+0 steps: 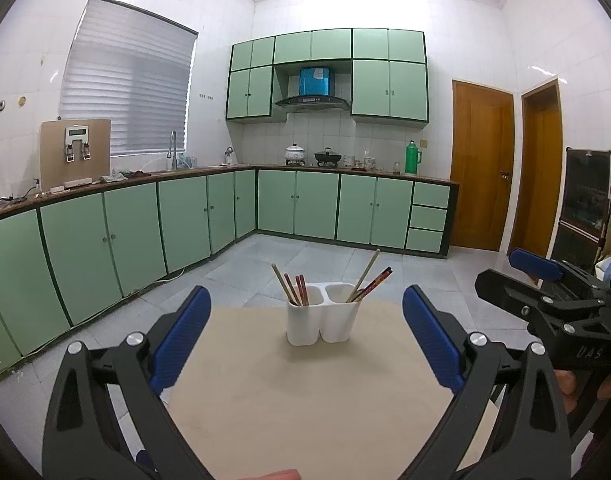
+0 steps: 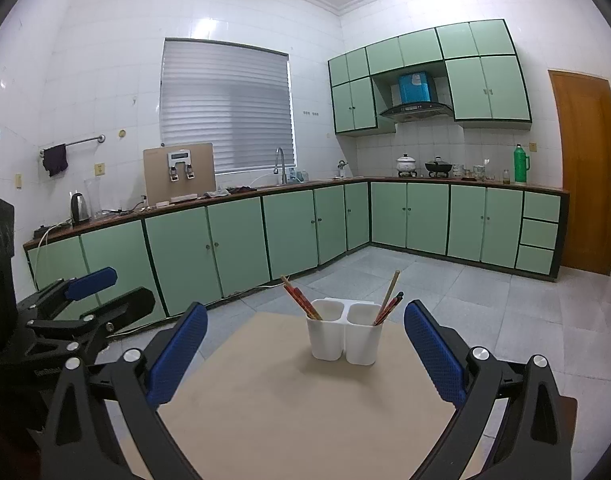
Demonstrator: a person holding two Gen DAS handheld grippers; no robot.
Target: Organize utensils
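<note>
One white two-cup holder (image 1: 323,320) is standing on the far part of a beige table (image 1: 305,400), holding about seven chopsticks (image 1: 295,290). The left gripper (image 1: 305,320) and right gripper (image 2: 305,332) are gaping wide, gripping nothing. Green kitchen cabinets (image 2: 241,240) are lining the walls.

Both wrist views low over the table (image 1: 305,400), sharing the holder (image 2: 345,340).

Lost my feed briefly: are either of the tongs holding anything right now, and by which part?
Nothing is held. The left tongs and right tongs are both open and empty; the chopsticks stand in the white holder.
</note>
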